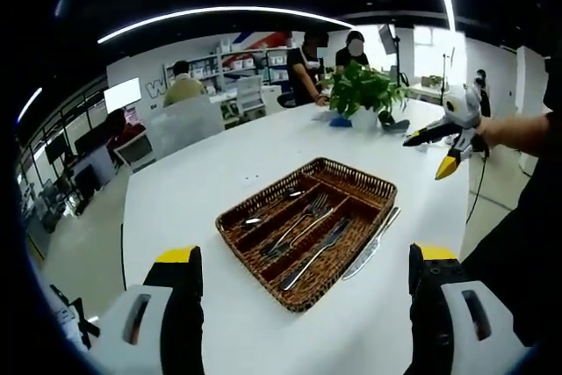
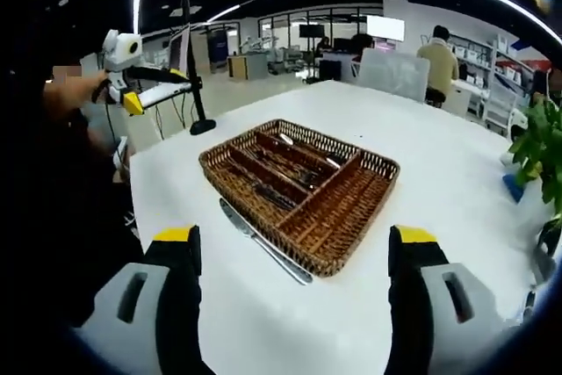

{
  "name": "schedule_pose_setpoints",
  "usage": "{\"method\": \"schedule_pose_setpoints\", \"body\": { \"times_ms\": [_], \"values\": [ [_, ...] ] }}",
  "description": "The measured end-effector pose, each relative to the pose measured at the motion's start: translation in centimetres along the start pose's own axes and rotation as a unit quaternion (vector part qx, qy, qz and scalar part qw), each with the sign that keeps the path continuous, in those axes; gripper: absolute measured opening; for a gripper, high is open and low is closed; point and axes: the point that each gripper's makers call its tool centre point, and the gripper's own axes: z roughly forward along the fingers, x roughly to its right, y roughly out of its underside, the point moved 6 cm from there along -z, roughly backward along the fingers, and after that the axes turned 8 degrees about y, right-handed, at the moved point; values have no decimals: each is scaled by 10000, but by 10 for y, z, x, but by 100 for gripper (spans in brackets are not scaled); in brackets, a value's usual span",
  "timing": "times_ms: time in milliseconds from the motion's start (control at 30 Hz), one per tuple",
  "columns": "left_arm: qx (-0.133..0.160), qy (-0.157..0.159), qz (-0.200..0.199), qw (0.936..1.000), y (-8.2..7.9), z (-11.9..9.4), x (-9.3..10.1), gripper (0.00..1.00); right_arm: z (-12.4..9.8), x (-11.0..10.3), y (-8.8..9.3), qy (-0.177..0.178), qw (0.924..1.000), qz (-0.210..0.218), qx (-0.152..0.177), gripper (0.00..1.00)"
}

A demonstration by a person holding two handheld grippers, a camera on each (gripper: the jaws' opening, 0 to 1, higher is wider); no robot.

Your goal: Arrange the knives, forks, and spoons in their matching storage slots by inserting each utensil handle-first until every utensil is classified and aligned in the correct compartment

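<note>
Two grippers are held above a white table point(image 1: 202, 182), and both have their jaws spread wide with nothing between them. The left gripper point(image 1: 303, 283) hovers over the near edge of the table in its own view, its yellow-tipped jaws standing well apart on either side of a wicker cutlery tray point(image 1: 307, 230). The right gripper point(image 2: 294, 261) is posed the same way at another edge of the table, its jaws also parted and clear of the tray point(image 2: 303, 186).

The tray sits near the middle of the table, turned at an angle to the edges. It has long slots running side by side and one wider compartment across one end, which looks bare in the right gripper view. In the left gripper view, forks point(image 1: 303, 221) lie in the long slots with their tines toward the far end, and a spoon point(image 1: 263, 217) lies in the slot beside them. A knife point(image 1: 373, 243) lies flat on the table just outside the tray, along its long wall; the right gripper view shows it point(image 2: 263, 243) on the side nearest that gripper.

Each gripper also appears in the other's view, held up in a hand beyond the table's edge. A potted green plant point(image 1: 364, 94) stands toward the far corner of the table. People sit and stand at desks beyond it.
</note>
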Motion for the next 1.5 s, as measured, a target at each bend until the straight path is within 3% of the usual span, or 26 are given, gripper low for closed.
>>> {"method": "schedule_pose_setpoints", "body": {
  "times_ms": [200, 267, 500, 600, 733, 933, 1233, 1300, 1500],
  "values": [
    [27, -64, -36, 10000, 1, -4, -1, 99, 14, -3, 20, -92, 9992, 301, -250, 87],
    [61, -66, -68, 9999, 1, -5, 0, 99, 20, -5, 28, -166, 9991, 347, -189, 83],
    [105, -73, -78, 9999, -1, -8, 2, 99, 43, -3, 58, -306, 9967, 438, -611, 66],
    [97, -95, -86, 9999, -1, -10, 1, 99, 49, -10, 64, -458, 9953, 494, -692, 67],
    [96, -89, -62, 9999, -1, -11, 2, 99, 56, -15, 63, -457, 9963, 293, -660, 65],
    [128, -86, -88, 9998, -4, -10, 2, 99, 68, -15, 72, -477, 9941, 397, -890, 65],
    [118, -80, -80, 9999, -4, -12, 3, 99, 67, -15, 73, -494, 9942, 395, -874, 65],
    [124, -76, -69, 9999, -6, -11, 3, 99, 68, -18, 74, -628, 9934, 397, -873, 58],
    [122, -53, -45, 9999, -7, -9, 5, 99, 70, -21, 73, -541, 9944, 317, -846, 57]
  ]
}}
